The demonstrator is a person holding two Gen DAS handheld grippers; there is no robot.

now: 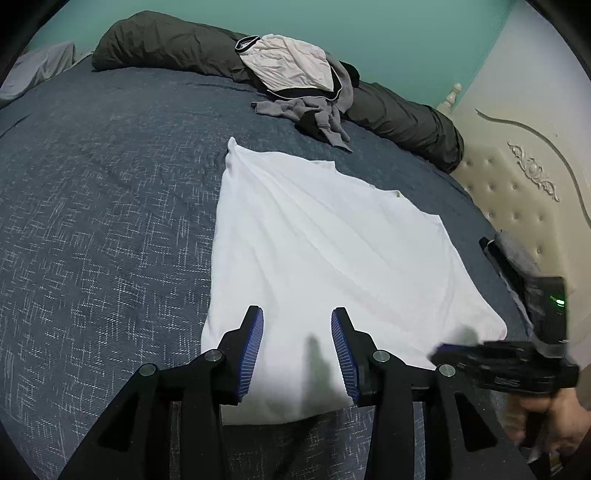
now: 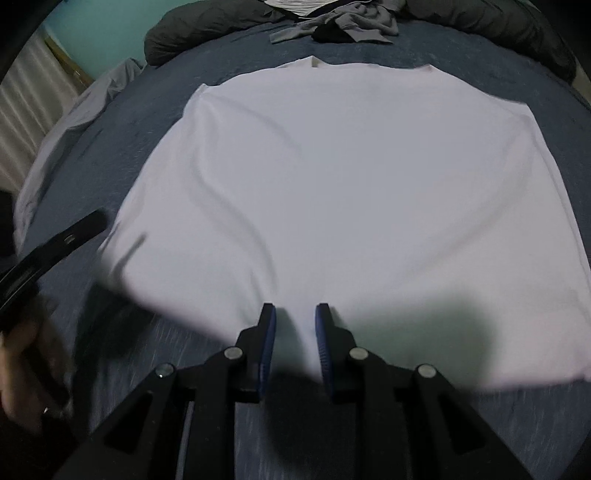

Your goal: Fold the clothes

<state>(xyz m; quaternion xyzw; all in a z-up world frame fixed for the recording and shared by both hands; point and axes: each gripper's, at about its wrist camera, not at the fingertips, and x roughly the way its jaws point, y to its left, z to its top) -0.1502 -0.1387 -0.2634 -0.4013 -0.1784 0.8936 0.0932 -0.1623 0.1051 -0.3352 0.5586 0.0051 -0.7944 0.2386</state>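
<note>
Left wrist view: white cotton T-shirt (image 1: 325, 258), already folded w/ sleeves tucked in, lies flat on the dark blue woven bedspread (image 1: 103, 221). Diagonal creases run across the fabric. Left gripper (image 1: 297, 350) hangs over the shirt's near edge, blue ribbed pads (image 1: 253, 350) apart, nothing pinched between them; cloth shows flat in the gap, so the fingers are open and empty. Prob. placed there to take hold of the near hem for the next fold. At right the right gripper (image 1: 443, 352) shows side-on, blurred, held in a person's hand (image 1: 557, 421), near the shirt's right corner. Further back: a crumpled grey garment (image 1: 314, 114) and a pale pink-white garment w/ dark trim (image 1: 291, 62) sit heaped against a long dark olive rolled duvet (image 1: 177, 44), apparently the pile waiting its turn. Cream tufted headboard (image 1: 517, 192) at right, teal wall (image 1: 369, 33) behind.

Right wrist view: same shirt (image 2: 351, 203) fills the frame, spread smooth, collar edge at the far side. Right gripper (image 2: 295, 347) points steeply down at the near hem; pads (image 2: 267, 347) a narrow gap apart, w/ white cloth visible between but not pinched as far as I can see, so open, not gripping. Left gripper's black body (image 2: 55, 243) blurs in at left, near the shirt's left corner. Both tools at the same edge suggests a two-handed lift of the hem toward the collar; fold not yet begun.
</note>
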